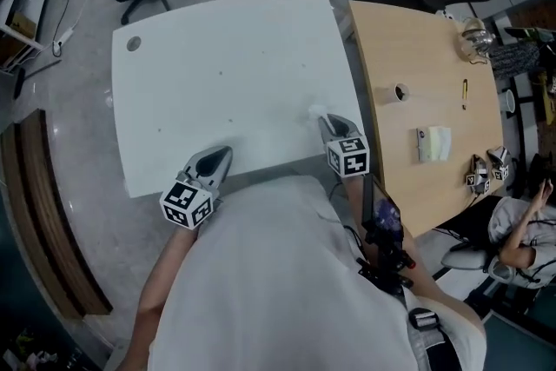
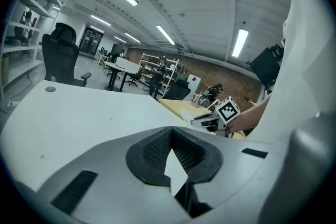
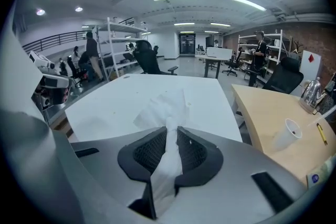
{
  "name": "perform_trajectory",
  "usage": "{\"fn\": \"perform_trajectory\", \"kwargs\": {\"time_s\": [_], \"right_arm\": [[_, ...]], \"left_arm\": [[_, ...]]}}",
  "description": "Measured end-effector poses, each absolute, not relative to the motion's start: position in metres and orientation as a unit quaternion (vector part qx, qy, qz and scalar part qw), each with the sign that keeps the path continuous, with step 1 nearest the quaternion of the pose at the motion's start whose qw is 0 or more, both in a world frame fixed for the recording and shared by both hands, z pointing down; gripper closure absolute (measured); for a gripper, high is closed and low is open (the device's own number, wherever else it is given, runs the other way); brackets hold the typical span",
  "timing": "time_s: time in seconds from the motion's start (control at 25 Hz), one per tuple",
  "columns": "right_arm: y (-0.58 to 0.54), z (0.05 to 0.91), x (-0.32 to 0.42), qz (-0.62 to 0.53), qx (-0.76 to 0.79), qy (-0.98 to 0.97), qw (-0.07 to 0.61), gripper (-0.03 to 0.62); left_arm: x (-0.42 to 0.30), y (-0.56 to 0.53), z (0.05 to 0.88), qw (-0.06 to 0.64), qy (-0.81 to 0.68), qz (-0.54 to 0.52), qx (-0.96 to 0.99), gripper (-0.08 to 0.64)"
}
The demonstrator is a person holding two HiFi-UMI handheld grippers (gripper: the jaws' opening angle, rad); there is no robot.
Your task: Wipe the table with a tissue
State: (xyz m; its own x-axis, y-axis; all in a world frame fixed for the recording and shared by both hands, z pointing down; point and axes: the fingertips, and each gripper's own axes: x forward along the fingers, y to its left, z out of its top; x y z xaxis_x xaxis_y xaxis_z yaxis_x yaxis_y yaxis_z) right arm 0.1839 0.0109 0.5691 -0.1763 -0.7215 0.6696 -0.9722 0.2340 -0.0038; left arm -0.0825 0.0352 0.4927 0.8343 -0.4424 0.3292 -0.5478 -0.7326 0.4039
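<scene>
Right gripper view for the grip itself: finds the right tongs (image 3: 171, 132) narrowed onto a white tissue (image 3: 160, 110), pinching it into a rope between the pads and leaving a loose crumpled fan ahead of the tips, over the white bench (image 3: 121, 97). Places that tissue, by the head view, at the bench's near edge close to its near right corner, beside the wooden bench (image 1: 417, 39). Cannot say whether the fan presses on the surface or floats just above it. Finds the left tongs (image 2: 169, 132) with tips together and nothing gripped, near the same near edge toward the left corner, well apart from the tissue.

Judging the material: very light, soft, no stiffness at all, easy to tear if dragged hard or caught on an edge, likely to bunch up and slide rather than spread. Best taken by a gathered middle or one bunched end, deep between the pads, leaving enough loose paper in front to lie flat. Calls for a low tilt and light downward pressure, so as to rub with paper and not with the pad tips. Risks losing the wad from a loosened pinch
</scene>
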Motion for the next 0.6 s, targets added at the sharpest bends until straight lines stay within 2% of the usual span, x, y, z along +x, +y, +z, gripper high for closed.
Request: {"fn": "perform_trajectory", "kwargs": {"time_s": [0.24, 0.6], "right_arm": [[-0.023, 0.575, 0.186, 0.222, 0.565, -0.745, 0.277, 0.529], [-0.054, 0.586, 0.219, 0.214, 0.554, -0.758, 0.272, 0.529]], "left_arm": [[-0.073, 0.013, 0.49, 0.26, -0.29, 0.098, 0.916, 0.554], [-0.032, 0.003, 0.495, 0.247, -0.27, 0.148, 0.919, 0.554]]}}
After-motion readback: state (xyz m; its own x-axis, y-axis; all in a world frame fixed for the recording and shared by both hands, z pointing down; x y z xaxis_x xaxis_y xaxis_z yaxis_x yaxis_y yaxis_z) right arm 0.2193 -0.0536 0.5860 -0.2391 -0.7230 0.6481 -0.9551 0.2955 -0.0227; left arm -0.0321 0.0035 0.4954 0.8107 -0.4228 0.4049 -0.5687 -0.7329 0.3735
